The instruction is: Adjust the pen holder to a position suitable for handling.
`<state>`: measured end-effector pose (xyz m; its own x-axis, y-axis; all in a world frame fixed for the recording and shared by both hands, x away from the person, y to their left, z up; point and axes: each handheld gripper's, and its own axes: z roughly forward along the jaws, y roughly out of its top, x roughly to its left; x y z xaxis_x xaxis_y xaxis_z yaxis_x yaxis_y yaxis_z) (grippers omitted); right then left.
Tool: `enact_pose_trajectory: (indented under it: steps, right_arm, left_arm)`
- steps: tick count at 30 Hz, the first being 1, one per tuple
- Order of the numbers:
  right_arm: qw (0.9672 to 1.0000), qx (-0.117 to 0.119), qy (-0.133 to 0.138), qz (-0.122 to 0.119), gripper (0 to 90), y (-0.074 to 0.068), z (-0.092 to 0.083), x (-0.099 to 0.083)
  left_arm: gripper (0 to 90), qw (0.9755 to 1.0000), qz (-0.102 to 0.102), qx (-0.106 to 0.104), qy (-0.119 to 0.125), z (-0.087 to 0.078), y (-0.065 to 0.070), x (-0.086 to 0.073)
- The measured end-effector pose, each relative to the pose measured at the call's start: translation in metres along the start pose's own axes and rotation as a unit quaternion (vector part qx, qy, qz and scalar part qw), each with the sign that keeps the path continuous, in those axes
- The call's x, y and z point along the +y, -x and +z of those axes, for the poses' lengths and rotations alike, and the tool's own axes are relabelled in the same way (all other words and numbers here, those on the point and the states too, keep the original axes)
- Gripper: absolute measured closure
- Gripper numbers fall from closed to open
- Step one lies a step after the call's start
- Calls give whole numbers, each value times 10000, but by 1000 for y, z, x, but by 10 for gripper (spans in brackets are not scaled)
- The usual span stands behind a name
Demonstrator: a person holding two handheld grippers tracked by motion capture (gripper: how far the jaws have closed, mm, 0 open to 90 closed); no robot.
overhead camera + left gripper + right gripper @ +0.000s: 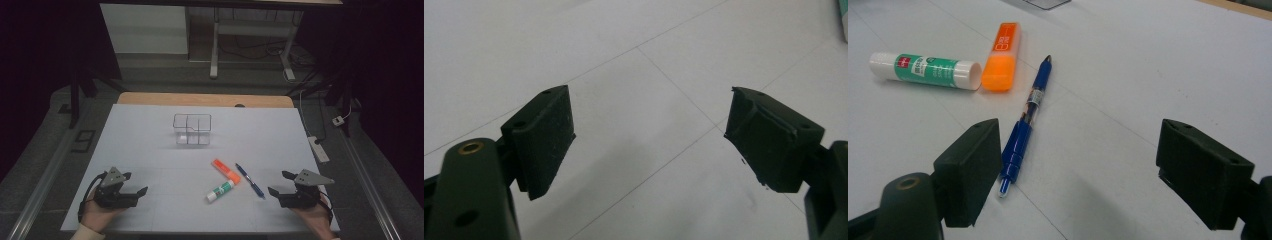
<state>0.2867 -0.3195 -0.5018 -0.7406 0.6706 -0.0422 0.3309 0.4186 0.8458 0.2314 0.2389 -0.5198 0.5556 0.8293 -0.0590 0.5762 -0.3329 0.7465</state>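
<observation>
The right gripper [279,183] is resting with jaws spread and empty, as is the left gripper [136,183], while the blue pen [250,180] is lying just beside the right one on the white table [150,135], likely rolling if nudged sideways.

Dim lab: bare desk frames [250,35]

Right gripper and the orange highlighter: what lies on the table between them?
The blue pen lies between the right gripper and the orange highlighter, seen in the high view; in the right gripper view it starts beside one jaw.
</observation>
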Motion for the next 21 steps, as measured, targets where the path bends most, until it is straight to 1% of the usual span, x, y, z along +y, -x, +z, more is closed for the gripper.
enact_pose_trajectory:
  steps: [6, 14, 19, 21]
  right_arm:
    - [10000, -13, -52, 24, 189, 1, 1, -1]
    - [10000, 18, -19, 36, 194, 0, 1, -1]
    - [10000, 8, -74, 24, 194, 1, 2, -1]
    - [10000, 44, -37, 49, 196, 1, 3, -2]
  left_arm:
    - [192, 10000, -37, 22, -15, 1, -1, -1]
    - [197, 10000, -58, -1, -6, 1, -2, -1]
    - [198, 10000, -70, 13, 9, 1, -3, 0]
    - [200, 10000, -70, 15, 15, 1, -4, 0]
